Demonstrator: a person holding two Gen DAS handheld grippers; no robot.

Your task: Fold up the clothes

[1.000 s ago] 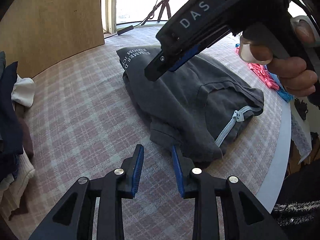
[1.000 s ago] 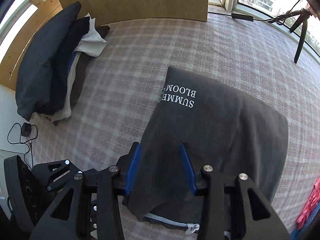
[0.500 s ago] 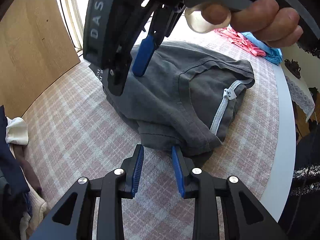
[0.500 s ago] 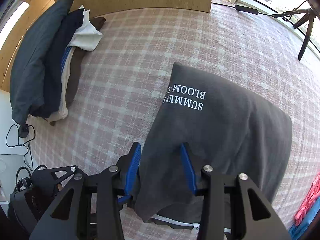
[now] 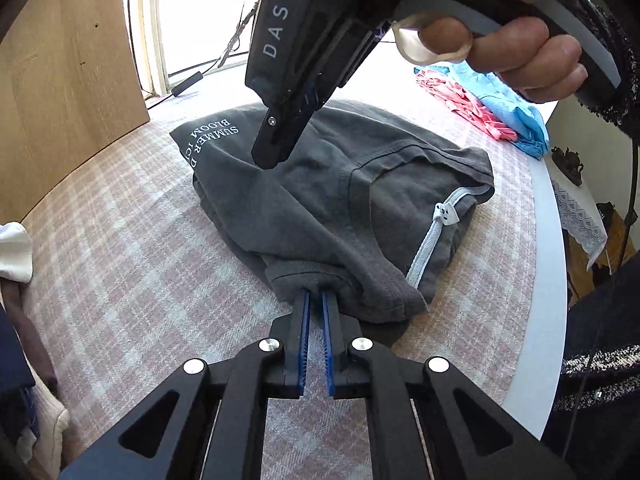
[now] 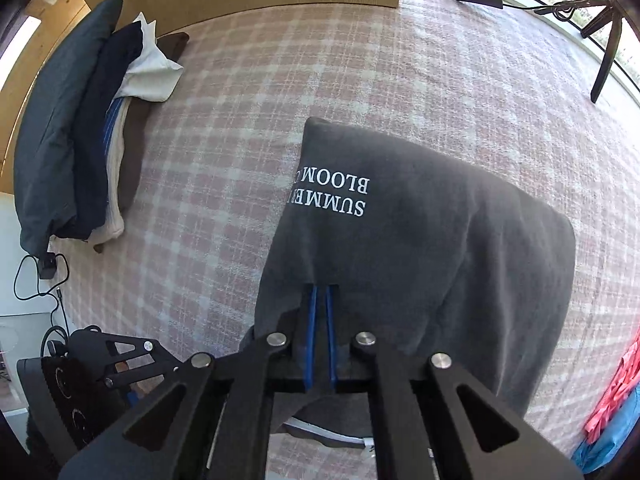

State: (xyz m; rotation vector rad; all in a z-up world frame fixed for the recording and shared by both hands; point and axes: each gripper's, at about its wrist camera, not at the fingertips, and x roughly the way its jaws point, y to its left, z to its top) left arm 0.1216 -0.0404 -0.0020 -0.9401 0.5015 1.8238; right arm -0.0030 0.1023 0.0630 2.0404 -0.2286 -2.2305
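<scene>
both claws have just closed in: the right claw (image 6: 320,292) and left claw (image 5: 314,300) are closing on the folded dark grey t-shirt (image 5: 320,200) lying on the pink plaid worktop (image 5: 120,260), ready for the next fold

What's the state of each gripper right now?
Left gripper: jaws closing on the near hem of the grey shirt.
Right gripper: jaws closing, pinching the shirt's top layer.

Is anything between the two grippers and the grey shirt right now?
Nothing visible. The left gripper is closing on the hem of the grey shirt at its near edge, and the right gripper is closing on a pinch of the cloth on top. No other thing lies between either and the shirt.
</scene>
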